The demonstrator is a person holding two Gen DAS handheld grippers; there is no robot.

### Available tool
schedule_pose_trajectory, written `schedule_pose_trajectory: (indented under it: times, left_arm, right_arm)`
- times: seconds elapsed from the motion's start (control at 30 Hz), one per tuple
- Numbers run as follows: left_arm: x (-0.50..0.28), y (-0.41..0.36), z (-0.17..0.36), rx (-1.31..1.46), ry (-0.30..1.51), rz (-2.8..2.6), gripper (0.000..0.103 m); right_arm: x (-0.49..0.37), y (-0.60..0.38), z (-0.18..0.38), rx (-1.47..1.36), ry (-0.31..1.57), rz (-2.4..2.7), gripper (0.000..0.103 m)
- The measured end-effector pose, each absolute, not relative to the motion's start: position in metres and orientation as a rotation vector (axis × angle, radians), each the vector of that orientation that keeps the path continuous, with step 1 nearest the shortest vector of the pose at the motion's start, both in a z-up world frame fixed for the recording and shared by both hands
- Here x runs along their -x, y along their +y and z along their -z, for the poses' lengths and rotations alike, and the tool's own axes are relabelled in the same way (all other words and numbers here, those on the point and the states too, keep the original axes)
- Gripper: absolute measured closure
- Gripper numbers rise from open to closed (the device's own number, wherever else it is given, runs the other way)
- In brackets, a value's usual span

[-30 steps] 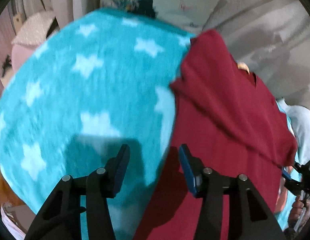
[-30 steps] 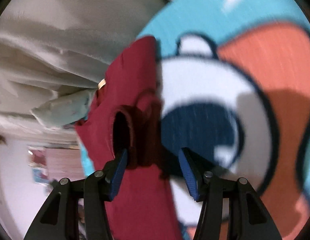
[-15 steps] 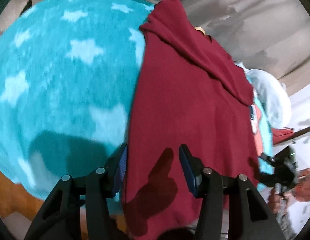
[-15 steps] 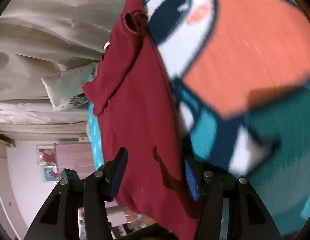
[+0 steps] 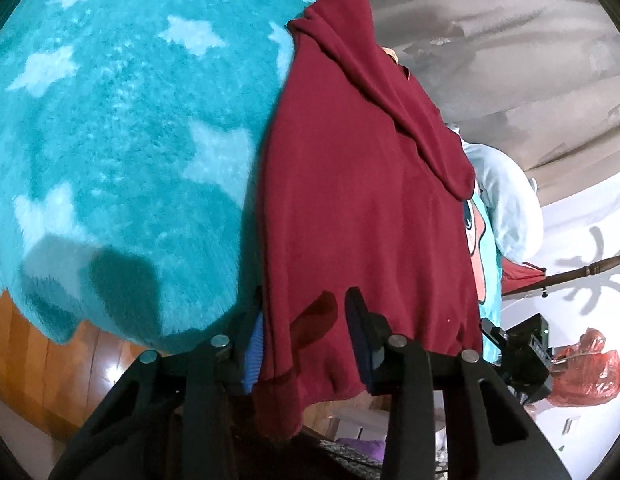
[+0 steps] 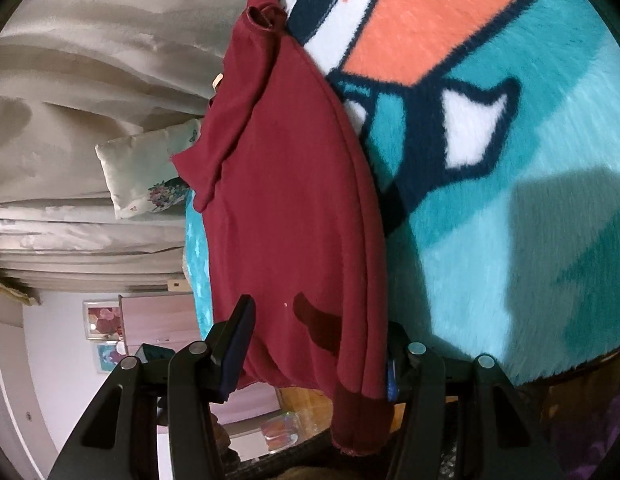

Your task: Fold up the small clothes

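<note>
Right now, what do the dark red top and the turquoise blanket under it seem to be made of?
The dark red top looks like soft knit cotton or fleece: matte, limp, with a ribbed hem. The turquoise blanket looks like plush synthetic fleece: fuzzy pile, slight sheen, pale stars worked in. Neither fibre can be confirmed from the look alone.

A teal star rug (image 5: 122, 128) lies ahead on a wood floor (image 5: 34, 364); beige curtains (image 6: 90, 60) and a pillow (image 6: 150, 168) beyond.

The maroon garment (image 5: 362, 216) is matt knitted cloth; the teal blanket (image 5: 122, 128) is fuzzy plush; at 7 o'clock, the floor (image 5: 38, 360) is glossy wood.
</note>
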State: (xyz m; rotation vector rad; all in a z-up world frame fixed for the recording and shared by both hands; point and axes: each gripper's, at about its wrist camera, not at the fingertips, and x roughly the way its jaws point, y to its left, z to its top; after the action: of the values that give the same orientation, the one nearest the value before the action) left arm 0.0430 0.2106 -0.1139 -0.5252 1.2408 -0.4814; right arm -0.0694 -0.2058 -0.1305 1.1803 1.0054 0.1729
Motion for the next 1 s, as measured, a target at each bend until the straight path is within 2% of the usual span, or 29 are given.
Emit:
schedule_pose_trajectory:
  times: [0.1,0.13,0.17,0.2,0.23,0.63,1.0]
  left_arm:
    - [-0.045,0.207,0.112,0.499,1.251,0.473,0.068]
    - [-0.046,0.205,0.11,0.466,1.26,0.453,0.087]
    - [-0.048,0.205,0.11,0.454,1.268,0.44,0.096]
    - [-0.048,0.208,0.109,0.468,1.269,0.44,0.097]
    - [-0.047,0.213,0.108,0.493,1.265,0.441,0.097]
    - [-0.022,0.236,0.081,0.52,1.218,0.502,0.097]
    - [-0.025,0.261,0.069,0.54,1.173,0.518,0.097]
  right_arm:
    - [0.068,-0.204,0.127,-1.132,1.019,-0.154,0.049]
    - [0.067,-0.205,0.126,-1.107,1.031,-0.139,0.06]
    - [0.065,-0.203,0.125,-1.078,1.049,-0.118,0.068]
    - [0.064,-0.202,0.124,-1.063,1.062,-0.103,0.085]
    - [0.065,-0.206,0.125,-1.065,1.063,-0.101,0.09]
    - [0.094,-0.196,0.094,-1.044,1.011,-0.157,0.096]
    - [0.088,-0.172,0.078,-1.03,1.025,-0.176,0.096]
